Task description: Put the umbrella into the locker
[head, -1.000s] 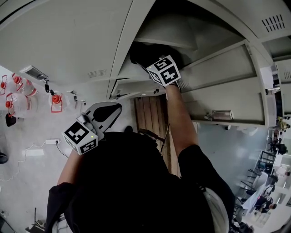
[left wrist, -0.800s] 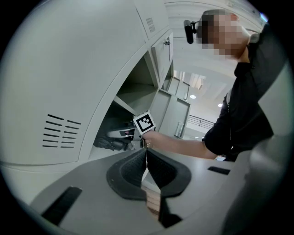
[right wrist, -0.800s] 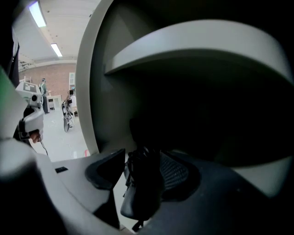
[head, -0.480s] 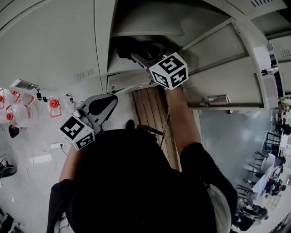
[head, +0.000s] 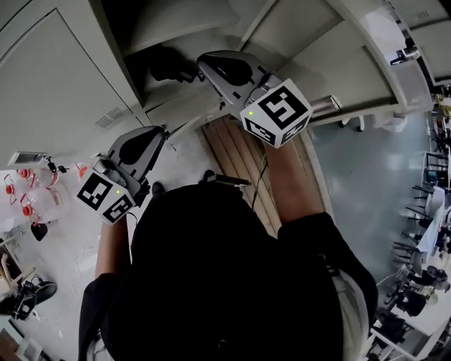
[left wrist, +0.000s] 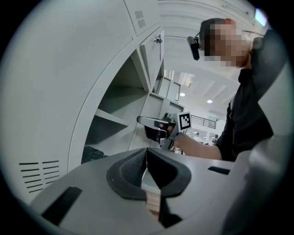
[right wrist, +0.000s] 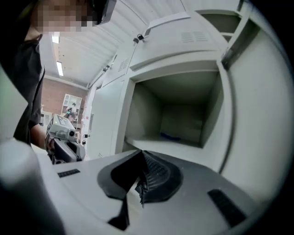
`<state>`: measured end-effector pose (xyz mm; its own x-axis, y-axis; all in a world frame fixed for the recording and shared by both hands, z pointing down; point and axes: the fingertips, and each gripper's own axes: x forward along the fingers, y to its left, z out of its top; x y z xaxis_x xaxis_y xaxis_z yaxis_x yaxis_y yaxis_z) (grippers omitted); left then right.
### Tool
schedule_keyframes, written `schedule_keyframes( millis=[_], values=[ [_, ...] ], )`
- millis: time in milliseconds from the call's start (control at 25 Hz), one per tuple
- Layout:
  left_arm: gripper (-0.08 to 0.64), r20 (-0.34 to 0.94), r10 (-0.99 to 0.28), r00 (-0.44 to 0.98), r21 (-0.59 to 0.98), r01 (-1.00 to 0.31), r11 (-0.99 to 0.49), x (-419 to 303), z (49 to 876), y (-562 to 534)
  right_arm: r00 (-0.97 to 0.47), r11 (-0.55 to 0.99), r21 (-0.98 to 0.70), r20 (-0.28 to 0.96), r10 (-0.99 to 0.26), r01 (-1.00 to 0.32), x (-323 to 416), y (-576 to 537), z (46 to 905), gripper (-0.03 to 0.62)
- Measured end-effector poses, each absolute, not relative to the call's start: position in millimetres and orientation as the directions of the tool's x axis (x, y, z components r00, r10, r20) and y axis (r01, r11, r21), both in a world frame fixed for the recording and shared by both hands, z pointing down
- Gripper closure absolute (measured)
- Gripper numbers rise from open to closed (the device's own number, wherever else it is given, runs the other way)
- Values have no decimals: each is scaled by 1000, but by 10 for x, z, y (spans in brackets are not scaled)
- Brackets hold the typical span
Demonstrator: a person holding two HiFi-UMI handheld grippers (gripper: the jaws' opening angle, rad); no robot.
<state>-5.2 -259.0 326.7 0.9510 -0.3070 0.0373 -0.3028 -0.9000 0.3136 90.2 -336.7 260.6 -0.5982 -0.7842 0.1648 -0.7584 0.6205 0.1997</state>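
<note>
**A:** What does the head view give you?

**B:** My right gripper (head: 204, 62) is up at the open locker (head: 190, 21). My left gripper (head: 158, 132) is lower, near the closed door (head: 56, 84). The umbrella (head: 165, 67), a dark bundle, lies on a shelf inside, just beside my right tips.

**A:** And the left gripper view?

**B:** My left jaws are pressed together, empty. The umbrella sits under a shelf, off to their left, clear of both tools.

**A:** The right gripper view?

**B:** Those jaws have just been closing and now meet on nothing. They face a compartment where no umbrella shows.

**A:** How would it handle?

**B:** Light, I'd judge: soft fabric over a stiff core, maybe slippery. I'd pinch across its middle.
</note>
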Motion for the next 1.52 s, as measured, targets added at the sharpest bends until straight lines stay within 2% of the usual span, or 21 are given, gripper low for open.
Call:
schedule_keyframes(
  millis=[200, 440, 640, 840, 1040, 1520],
  values=[
    [543, 26, -273, 962, 288, -268, -919, 31, 3076, -2564, -541, 547, 154, 86, -837, -823, 1169, -3044, 2411, 580],
    [543, 13, -247, 969, 291, -240, -926, 79, 2992, -2573, -508, 516, 76, 97, -856, -853, 1344, -2656, 2571, 581],
    [543, 3, -234, 972, 315, -223, -923, 150, 3034, -2558, -520, 524, 42, 77, -851, -851, 1405, -2318, 2710, 581],
    [543, 9, -214, 977, 332, -205, -921, 234, 3147, -2515, -502, 511, 52, 125, -856, -858, 1416, -2120, 2923, 581],
    [543, 5, -202, 979, 368, -190, -910, 272, 3286, -2472, -537, 539, -6, 98, -838, -842, 1368, -1908, 3123, 581],
    [543, -30, -65, 997, 362, -49, -931, 484, 3362, -2190, -535, 530, -81, 63, -843, -844, 1450, -1689, 3389, 581]
  ],
)
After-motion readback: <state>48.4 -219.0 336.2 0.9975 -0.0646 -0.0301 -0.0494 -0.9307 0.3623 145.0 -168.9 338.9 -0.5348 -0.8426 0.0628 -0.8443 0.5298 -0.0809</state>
